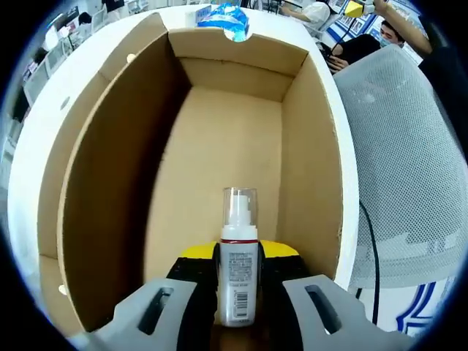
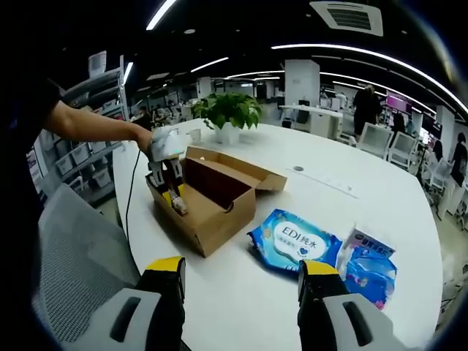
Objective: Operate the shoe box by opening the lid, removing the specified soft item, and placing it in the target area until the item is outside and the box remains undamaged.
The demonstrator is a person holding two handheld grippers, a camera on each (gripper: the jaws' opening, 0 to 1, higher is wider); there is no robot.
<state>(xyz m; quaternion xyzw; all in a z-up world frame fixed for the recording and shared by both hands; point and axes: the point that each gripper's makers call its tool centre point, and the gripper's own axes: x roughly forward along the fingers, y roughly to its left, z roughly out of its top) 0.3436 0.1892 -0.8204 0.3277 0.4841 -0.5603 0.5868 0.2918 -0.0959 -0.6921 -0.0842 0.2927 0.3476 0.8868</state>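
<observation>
An open brown cardboard shoe box [image 1: 219, 146] lies under my left gripper [image 1: 238, 296], which reaches into it and is shut on a small clear pump bottle [image 1: 238, 270] with a white label, held upright over the box floor. In the right gripper view the same box [image 2: 212, 208] sits on the white table [image 2: 336, 190] with its lid flap [image 2: 252, 174] folded back. A hand holds the left gripper [image 2: 170, 175] inside its near end with the bottle [image 2: 178, 205]. My right gripper [image 2: 241, 296] hovers open over the table's front edge, well away from the box.
A blue wipes pack [image 2: 296, 241] and a smaller blue-and-white tissue pack [image 2: 369, 267] lie right of the box; a blue packet [image 1: 225, 18] shows beyond the box's far wall. A potted plant [image 2: 228, 113] stands behind. A white mesh chair [image 2: 73, 270] [image 1: 409, 168] is beside the table.
</observation>
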